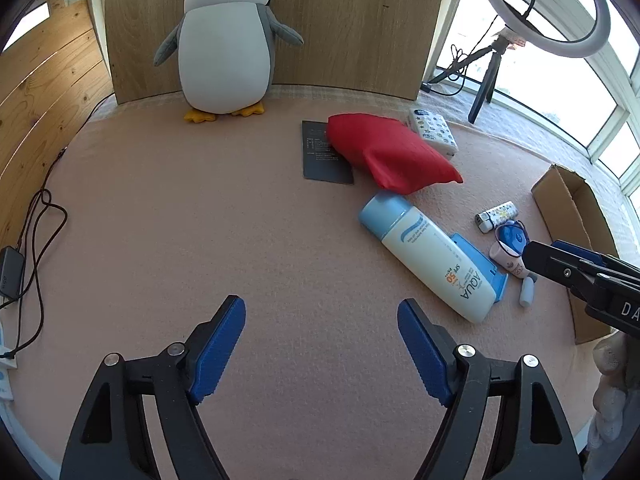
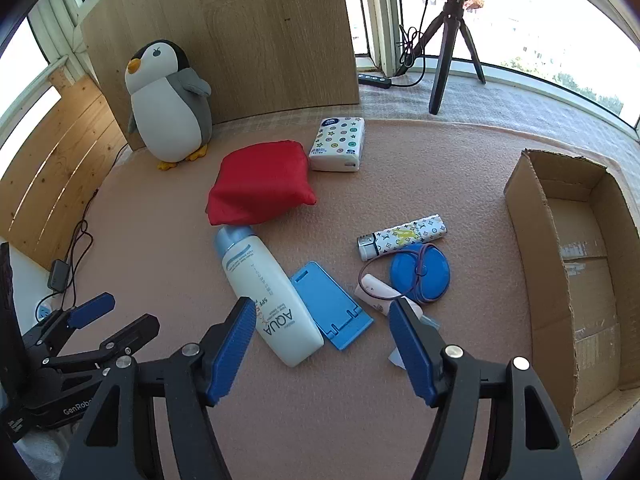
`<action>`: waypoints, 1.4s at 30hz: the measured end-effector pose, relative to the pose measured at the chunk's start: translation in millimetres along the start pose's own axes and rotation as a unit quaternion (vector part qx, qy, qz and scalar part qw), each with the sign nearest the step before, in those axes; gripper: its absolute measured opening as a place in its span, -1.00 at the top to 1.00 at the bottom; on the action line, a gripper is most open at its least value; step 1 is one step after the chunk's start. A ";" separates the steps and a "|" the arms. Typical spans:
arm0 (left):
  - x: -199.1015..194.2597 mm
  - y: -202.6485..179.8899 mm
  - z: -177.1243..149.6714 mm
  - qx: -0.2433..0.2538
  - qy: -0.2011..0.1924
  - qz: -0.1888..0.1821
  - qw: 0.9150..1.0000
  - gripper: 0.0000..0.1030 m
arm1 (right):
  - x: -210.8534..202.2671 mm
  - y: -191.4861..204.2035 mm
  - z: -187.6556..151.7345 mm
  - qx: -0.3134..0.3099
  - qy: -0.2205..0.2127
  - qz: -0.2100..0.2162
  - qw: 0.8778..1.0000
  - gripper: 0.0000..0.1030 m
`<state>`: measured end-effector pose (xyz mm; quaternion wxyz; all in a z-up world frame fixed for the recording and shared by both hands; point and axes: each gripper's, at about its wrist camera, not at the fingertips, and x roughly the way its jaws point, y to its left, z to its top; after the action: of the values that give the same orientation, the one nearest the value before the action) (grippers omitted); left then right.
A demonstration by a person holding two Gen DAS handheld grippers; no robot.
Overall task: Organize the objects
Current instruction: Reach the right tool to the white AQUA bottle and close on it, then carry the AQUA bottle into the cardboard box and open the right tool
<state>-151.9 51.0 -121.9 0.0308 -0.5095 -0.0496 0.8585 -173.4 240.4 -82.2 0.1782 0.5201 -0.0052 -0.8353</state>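
Loose objects lie on a pink felt table. A white AQUA sunscreen bottle (image 2: 270, 296) (image 1: 430, 258) lies beside a blue phone stand (image 2: 330, 310) (image 1: 482, 266). A red pouch (image 2: 260, 188) (image 1: 390, 152), a tissue pack (image 2: 338, 144) (image 1: 434, 130), a patterned lighter (image 2: 402, 236) (image 1: 496, 216), a blue round case (image 2: 420, 272) (image 1: 512, 236) and a small pink tube (image 2: 378, 292) lie nearby. An open cardboard box (image 2: 580, 264) (image 1: 568, 208) stands at the right. My right gripper (image 2: 322, 336) is open, just short of the bottle's base and the stand. My left gripper (image 1: 320, 336) is open over bare felt.
A plush penguin (image 1: 226, 40) (image 2: 166, 104) stands against a wooden board at the back. A black card (image 1: 324, 152) lies under the pouch's edge. A ring light on a tripod (image 2: 452, 40) stands at the window. Cables and an adapter (image 1: 10, 272) run along the left edge.
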 end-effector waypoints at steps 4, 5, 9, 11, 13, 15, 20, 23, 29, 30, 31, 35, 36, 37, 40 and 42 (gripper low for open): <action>12.5 -1.2 1.4 -0.010 0.010 -0.016 1.000 -0.38 | 20.7 8.8 11.3 -0.022 0.025 0.017 0.999 -0.06; 15.3 -2.1 1.6 -0.012 0.013 -0.021 1.000 -0.37 | 26.5 10.4 13.9 -0.023 0.033 0.025 0.999 0.02; 25.6 -7.1 3.1 -0.017 0.023 -0.033 0.999 -0.31 | 46.6 13.0 23.3 -0.016 0.059 0.050 0.997 0.09; 28.4 -10.5 3.8 -0.016 0.023 -0.037 0.999 -0.31 | 53.8 15.1 27.5 -0.018 0.065 0.056 0.996 0.10; 30.5 -12.3 5.3 -0.019 0.023 -0.045 0.999 -0.31 | 60.5 18.8 31.9 -0.025 0.071 0.060 0.995 0.13; 34.0 -14.0 7.6 -0.022 0.027 -0.054 0.998 -0.31 | 66.9 22.7 35.1 -0.030 0.080 0.070 0.994 0.15; 45.4 -18.6 14.0 -0.022 0.035 -0.071 0.997 -0.31 | 84.2 30.1 41.0 -0.033 0.101 0.083 0.991 0.15; 52.6 -23.9 16.3 -0.014 0.038 -0.083 0.996 -0.31 | 94.8 32.6 42.2 -0.033 0.113 0.089 0.989 0.15; 65.2 -25.1 19.3 -0.032 0.049 -0.123 0.991 -0.31 | 106.7 36.9 38.4 -0.017 0.139 0.115 0.983 0.15; 66.1 -25.0 19.3 -0.032 0.050 -0.128 0.990 -0.31 | 107.8 37.8 36.8 -0.015 0.144 0.118 0.982 0.17; 66.0 -23.8 18.7 -0.031 0.049 -0.131 0.990 -0.31 | 108.4 38.4 34.8 -0.013 0.148 0.126 0.981 0.22; 68.3 -20.9 18.9 -0.034 0.053 -0.152 0.986 -0.30 | 108.4 36.3 29.6 0.003 0.150 0.144 0.978 0.26; 69.6 -21.3 18.4 -0.037 0.055 -0.160 0.985 -0.26 | 108.5 35.5 28.9 0.008 0.150 0.148 0.978 0.26; 70.6 -22.0 17.3 -0.039 0.059 -0.168 0.983 -0.17 | 108.5 34.7 27.7 0.013 0.151 0.153 0.976 0.28; 71.8 -25.6 11.1 -0.040 0.060 -0.176 0.982 -0.12 | 107.4 35.3 20.4 0.022 0.156 0.169 0.973 0.33; 70.7 -26.9 7.6 -0.041 0.059 -0.175 0.982 -0.11 | 104.4 35.4 16.1 0.023 0.149 0.168 0.974 0.34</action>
<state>-192.3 84.5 -176.7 0.1627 -0.5431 -0.1709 0.8058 -218.3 172.7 -158.4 0.3023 0.6346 -0.0853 -0.7061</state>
